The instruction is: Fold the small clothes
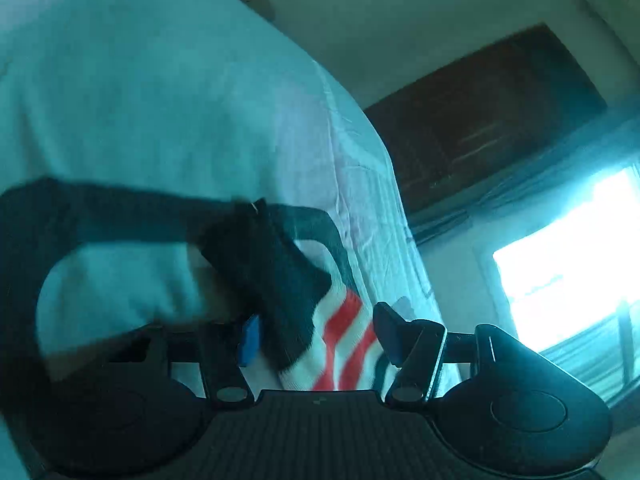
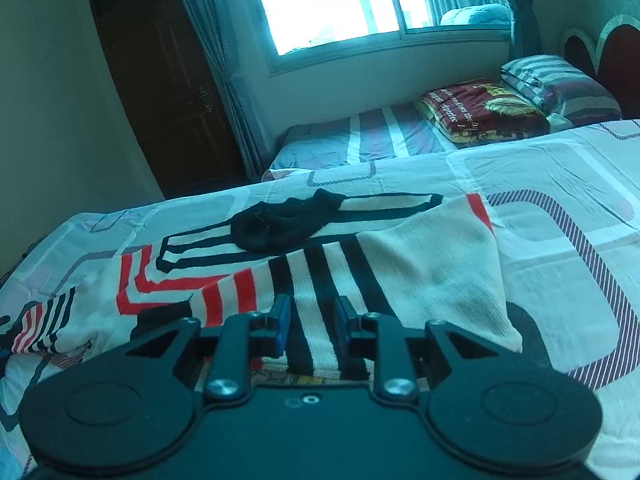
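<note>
One striped sock (image 2: pixel 320 280) and one black sock (image 2: pixel 280 224) lie on the bed (image 2: pixel 560 280); right tongs (image 2: pixel 310 320) and left tongs (image 1: pixel 316 332) both parted, each straddling striped fabric

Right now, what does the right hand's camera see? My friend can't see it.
The right gripper hovers open over a striped sock lying flat on the bed. A small black sock lies just beyond it. Farther back are a window, a dark wardrobe and pillows.
</note>
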### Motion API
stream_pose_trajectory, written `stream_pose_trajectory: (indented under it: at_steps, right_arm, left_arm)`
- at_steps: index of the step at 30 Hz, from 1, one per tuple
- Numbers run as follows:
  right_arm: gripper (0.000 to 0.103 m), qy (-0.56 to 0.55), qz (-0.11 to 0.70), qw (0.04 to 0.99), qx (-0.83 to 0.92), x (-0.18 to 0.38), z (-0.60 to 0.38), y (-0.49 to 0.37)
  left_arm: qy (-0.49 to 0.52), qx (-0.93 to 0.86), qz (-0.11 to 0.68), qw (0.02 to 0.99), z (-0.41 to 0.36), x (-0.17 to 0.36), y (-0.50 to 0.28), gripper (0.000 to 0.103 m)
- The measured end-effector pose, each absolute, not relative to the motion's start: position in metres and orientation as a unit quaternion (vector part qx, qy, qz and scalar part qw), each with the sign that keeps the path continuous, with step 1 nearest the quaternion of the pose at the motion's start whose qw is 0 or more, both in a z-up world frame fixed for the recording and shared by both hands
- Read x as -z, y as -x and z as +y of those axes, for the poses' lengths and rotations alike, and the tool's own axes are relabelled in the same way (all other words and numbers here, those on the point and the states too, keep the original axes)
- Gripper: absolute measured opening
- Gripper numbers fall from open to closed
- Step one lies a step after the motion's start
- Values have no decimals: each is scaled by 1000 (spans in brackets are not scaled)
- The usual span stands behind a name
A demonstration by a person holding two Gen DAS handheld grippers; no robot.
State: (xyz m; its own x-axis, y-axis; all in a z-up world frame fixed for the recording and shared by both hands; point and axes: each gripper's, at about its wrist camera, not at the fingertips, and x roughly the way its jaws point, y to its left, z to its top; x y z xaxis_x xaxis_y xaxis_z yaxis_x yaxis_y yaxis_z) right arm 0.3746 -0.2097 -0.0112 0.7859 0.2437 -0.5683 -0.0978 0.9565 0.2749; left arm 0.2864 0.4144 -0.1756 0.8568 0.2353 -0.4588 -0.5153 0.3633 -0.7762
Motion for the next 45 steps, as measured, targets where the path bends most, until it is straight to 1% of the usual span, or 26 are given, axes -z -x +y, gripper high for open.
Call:
stream_pose_trajectory:
  at_steps: [1,2,3,4,5,7,10,13,17,21,24,28,31,32,33,34,35,36,37,38,41,43,45]
  right_arm:
    - [25,-121,316,937,-86,11,-210,-375]
    - [25,-126,319,936,-82,11,-211,-376]
    - [25,-130,321,935,-76,11,-212,-376]
    - [25,-132,323,935,-70,11,-214,-377]
    - [25,-134,324,934,-66,12,-216,-377]
    - [25,-137,325,934,-61,13,-221,-378]
    - [25,-139,327,933,-57,16,-226,-376]
    - [25,-148,328,931,-56,20,-233,-375]
    - [25,-158,325,931,-57,23,-242,-376]
    - [25,-173,315,932,-53,20,-262,-372]
    - [25,-190,307,931,-46,16,-285,-371]
    - [26,-203,296,932,-45,11,-309,-370]
    - [31,-217,298,928,-51,13,-319,-370]
    - [36,-223,299,926,-53,14,-320,-370]
    - [39,-231,300,924,-56,15,-321,-371]
    - [40,-241,300,921,-61,16,-322,-371]
    - [41,-251,300,918,-68,17,-321,-372]
    - [41,-258,301,915,-76,18,-318,-372]
    - [41,-262,304,912,-84,20,-313,-374]
    - [41,-266,307,909,-93,22,-307,-377]
    - [42,-290,325,892,-122,34,-288,-388]
    - [42,-303,341,881,-128,44,-277,-396]
    - [42,-319,352,870,-133,55,-267,-400]
  left_arm:
    - [510,-230,140,817,422,173,-291,53]
    - [505,-235,145,818,425,172,-294,41]
    - [497,-243,155,818,429,172,-297,25]
    - [487,-249,166,820,432,173,-300,15]
    - [479,-254,174,822,437,172,-305,7]
    - [474,-241,171,829,438,170,-310,6]
    - [457,-192,147,856,418,148,-323,6]
    - [450,-115,134,876,372,117,-353,6]
    - [443,-6,137,886,280,86,-402,6]
    - [381,67,184,904,167,78,-451,6]
    - [350,112,227,902,93,94,-474,6]
    - [321,143,286,892,18,124,-494,6]
    - [269,134,339,891,-29,140,-490,6]
    - [246,125,345,897,-36,145,-495,6]
    - [229,122,340,904,-43,141,-487,11]
    - [220,134,336,906,-45,134,-480,18]
    - [218,154,327,907,-49,121,-460,36]
    - [211,162,315,911,-45,110,-444,50]
    - [197,161,307,917,-37,100,-429,54]
    - [183,162,296,923,-22,90,-415,57]
    - [145,123,275,943,38,74,-386,57]
    - [94,68,278,954,80,74,-364,57]
    - [86,26,297,951,116,82,-364,56]
